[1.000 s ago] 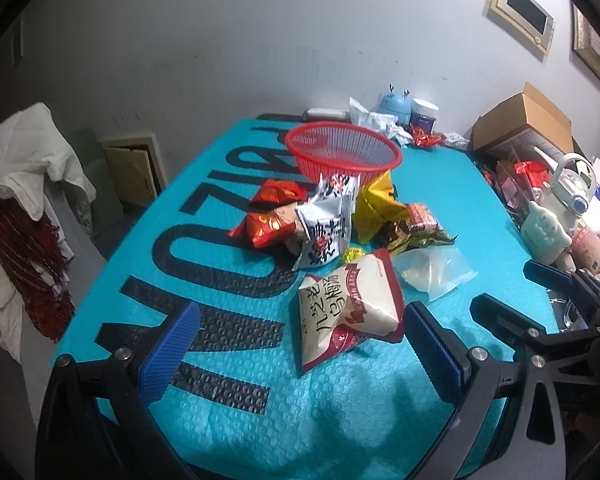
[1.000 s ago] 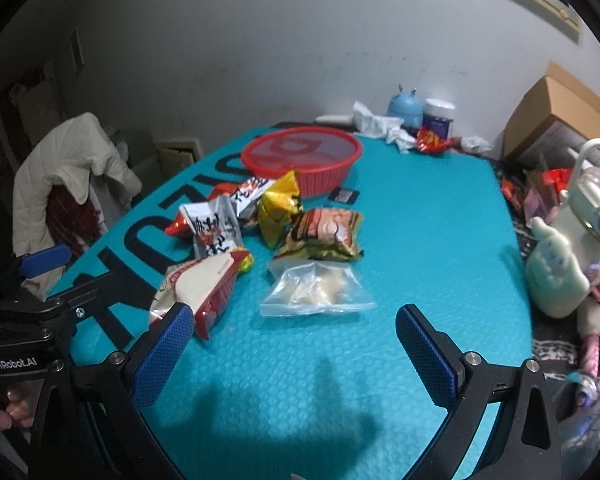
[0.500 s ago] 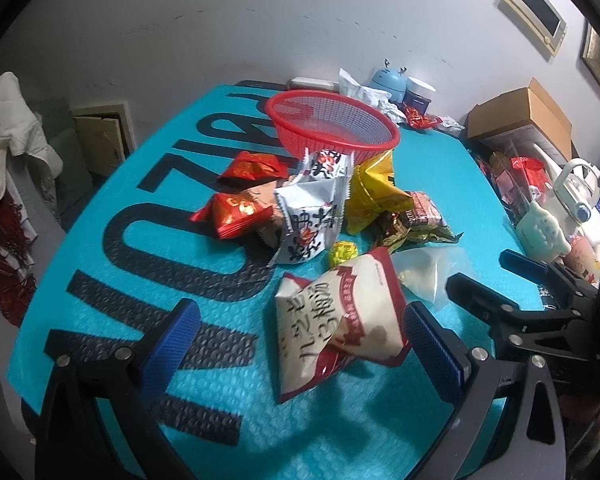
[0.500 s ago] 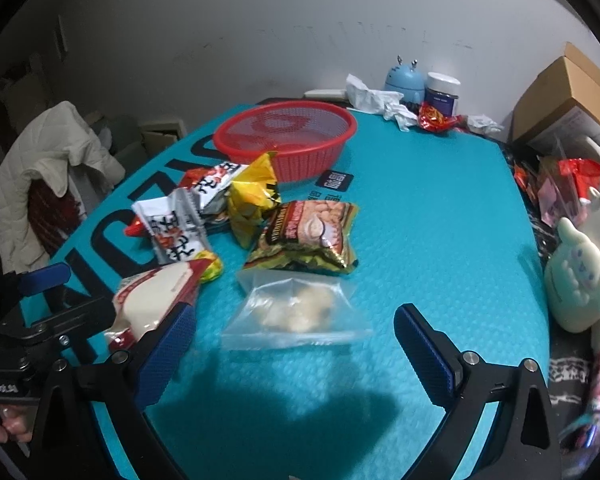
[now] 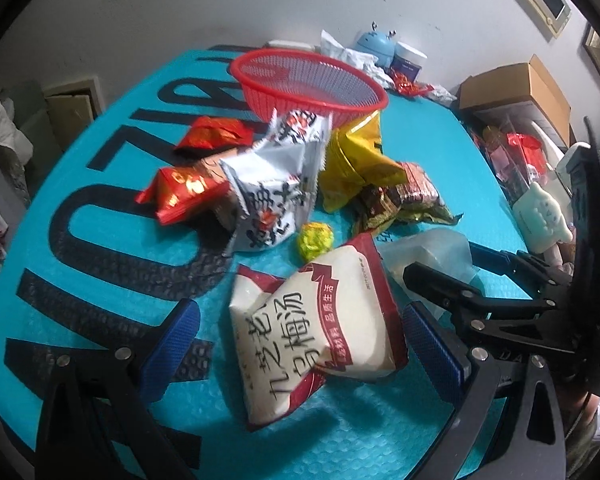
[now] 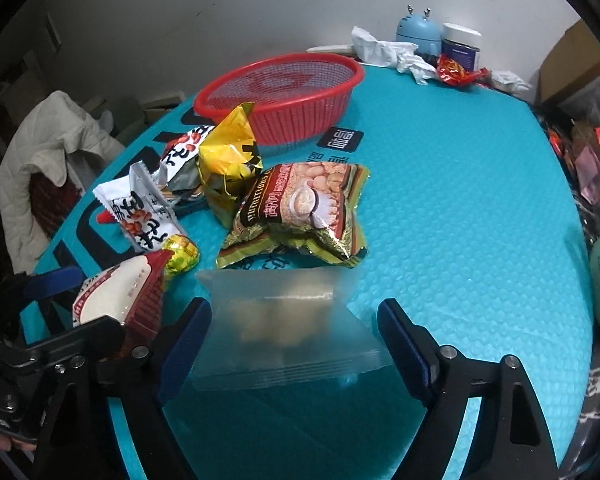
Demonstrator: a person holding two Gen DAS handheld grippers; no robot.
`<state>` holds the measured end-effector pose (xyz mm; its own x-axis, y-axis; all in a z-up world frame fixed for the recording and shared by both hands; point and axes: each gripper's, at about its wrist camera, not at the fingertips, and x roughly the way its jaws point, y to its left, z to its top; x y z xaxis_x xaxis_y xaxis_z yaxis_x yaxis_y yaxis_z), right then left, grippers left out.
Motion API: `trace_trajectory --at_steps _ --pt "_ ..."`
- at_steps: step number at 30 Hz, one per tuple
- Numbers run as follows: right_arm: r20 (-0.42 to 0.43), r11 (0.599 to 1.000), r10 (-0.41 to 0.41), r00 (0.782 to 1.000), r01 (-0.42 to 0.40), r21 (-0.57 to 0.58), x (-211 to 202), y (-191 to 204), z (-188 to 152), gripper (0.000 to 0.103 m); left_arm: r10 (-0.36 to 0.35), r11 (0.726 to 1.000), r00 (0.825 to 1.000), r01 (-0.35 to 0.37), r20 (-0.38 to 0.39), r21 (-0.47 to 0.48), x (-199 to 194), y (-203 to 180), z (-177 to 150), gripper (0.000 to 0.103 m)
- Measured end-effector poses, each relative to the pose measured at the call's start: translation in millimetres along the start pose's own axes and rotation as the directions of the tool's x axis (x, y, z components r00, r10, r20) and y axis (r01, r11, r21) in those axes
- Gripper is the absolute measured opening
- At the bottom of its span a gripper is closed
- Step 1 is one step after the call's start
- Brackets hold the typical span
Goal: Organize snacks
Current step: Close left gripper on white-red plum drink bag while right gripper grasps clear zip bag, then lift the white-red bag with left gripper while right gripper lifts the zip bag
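Note:
On the teal mat [image 6: 440, 200] a red mesh basket [image 5: 312, 80] [image 6: 276, 92] stands empty behind a heap of snack packets. My left gripper [image 5: 300, 344] is open and low over the mat, with a white-and-red bag [image 5: 312, 332] lying between its blue pads. My right gripper [image 6: 296, 340] straddles a clear zip bag [image 6: 288, 332]; its jaws are closing, and the pads are not pressing on the bag. Behind these lie a gold peanut bag [image 6: 300, 208], a yellow bag [image 6: 228, 156], silver-white packets [image 5: 276, 184], red packets [image 5: 188, 192] and a yellow-green sweet [image 5: 315, 240].
At the table's far edge are crumpled tissue [image 6: 384, 50], a blue round gadget [image 6: 416, 32] and a jar [image 6: 460, 46]. A cardboard box [image 5: 516, 88] and a pale plush toy [image 5: 540, 216] crowd the right side. A white jacket [image 6: 44, 160] hangs over a chair at the left.
Both grippers have come forward and down. The white-and-red bag now lies between the left pads and the clear bag between the right ones. The right jaws have narrowed.

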<state>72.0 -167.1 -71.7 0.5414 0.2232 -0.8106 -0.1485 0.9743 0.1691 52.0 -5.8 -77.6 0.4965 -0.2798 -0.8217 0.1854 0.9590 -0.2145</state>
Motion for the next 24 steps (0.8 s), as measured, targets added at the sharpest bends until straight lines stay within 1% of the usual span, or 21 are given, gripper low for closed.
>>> trace_trajectory --at_steps 4,8,12,13,15,16,17,20,24 --pt "0.001 1.0 0.014 1.0 -0.014 -0.021 -4 -1 -6 0.074 -0.01 1.0 0.999 0.009 -0.034 -0.014 8 -2 -3 0.103" --pt "0.001 0.998 -0.012 1.0 0.012 -0.056 -5 0 -14 0.069 -0.01 1.0 0.998 0.009 -0.065 -0.024 17 -4 -6 0.103" --pt "0.008 0.999 -0.028 1.0 0.028 -0.041 -10 -6 -21 0.067 0.026 0.999 0.997 -0.027 -0.074 -0.017 25 -8 -8 0.102" --pt "0.011 0.999 -0.031 0.999 0.031 -0.036 -12 -8 -23 0.066 0.033 0.999 0.997 -0.034 -0.071 -0.013 25 -8 -8 0.1" --pt "0.016 0.999 -0.035 0.999 0.035 -0.034 -15 -10 -25 0.065 0.057 0.998 0.997 -0.057 -0.048 0.004 24 -10 -9 0.086" --pt "0.02 0.999 -0.038 0.999 0.039 -0.033 -17 -10 -27 0.064 0.075 0.997 0.996 -0.075 -0.037 0.011 24 -11 -9 0.076" --pt "0.021 0.999 -0.039 0.999 0.04 -0.033 -18 -10 -27 0.063 0.086 0.996 0.996 -0.085 -0.022 0.018 22 -12 -10 0.071" --pt "0.028 0.998 -0.044 0.999 0.045 -0.035 -21 -11 -30 0.061 0.077 0.997 0.997 -0.077 -0.012 0.025 20 -11 -12 0.067" --pt "0.033 0.999 -0.038 0.999 0.039 -0.031 -26 -11 -35 0.06 0.055 0.998 0.998 -0.054 -0.015 0.028 15 -13 -15 0.067"
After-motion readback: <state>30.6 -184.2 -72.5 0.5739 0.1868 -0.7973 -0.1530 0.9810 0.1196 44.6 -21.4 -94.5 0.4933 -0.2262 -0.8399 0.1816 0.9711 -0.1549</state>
